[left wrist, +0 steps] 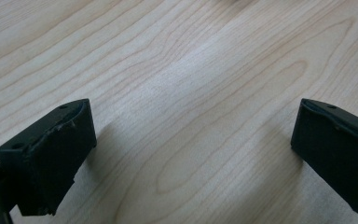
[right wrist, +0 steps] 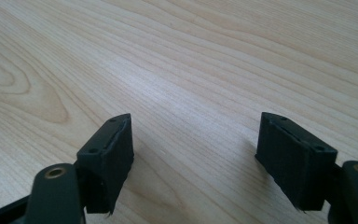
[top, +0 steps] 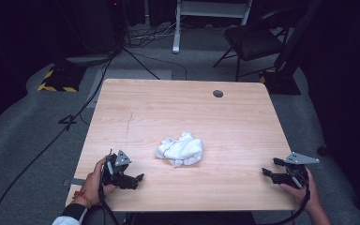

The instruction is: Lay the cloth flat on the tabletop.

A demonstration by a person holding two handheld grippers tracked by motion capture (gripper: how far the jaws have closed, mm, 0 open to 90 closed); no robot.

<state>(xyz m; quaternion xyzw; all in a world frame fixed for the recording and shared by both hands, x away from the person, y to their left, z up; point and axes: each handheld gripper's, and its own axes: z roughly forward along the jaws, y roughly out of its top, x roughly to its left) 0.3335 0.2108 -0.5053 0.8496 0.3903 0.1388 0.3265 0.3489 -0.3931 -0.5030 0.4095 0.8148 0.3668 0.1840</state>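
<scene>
From the high view, your white cloth [top: 180, 149] lies crumpled in a loose heap near the middle of the worktop [top: 183, 112], a little toward your side. Your left gripper [top: 130, 178] sits low at the near left of the wood, your hand wrapped round its body, its jaws aimed inward toward the cloth but well apart from it. Your right gripper [top: 268, 167] is over at the near right edge, its grey three-cornered plate on top, jaws also turned inward toward the middle, and again well clear of the cloth. The cloth rests between the two grippers, touched by neither. A round hole [top: 218, 93] marks the far right part of the worktop, and beyond it a dark chair [top: 253, 40] stands on the grey floor [top: 23, 131] among trailing cables.

Now the left gripper view: your two black jaws rise from the bottom corners, spread wide, with bare pale wood grain between them and each one throwing a soft shadow on the surface close below.

And the right gripper view: same story, your jaws stand spread apart, one at the lower left, one at the lower right, gripping nothing, with light wood running between them and a knot in the grain off to the left
</scene>
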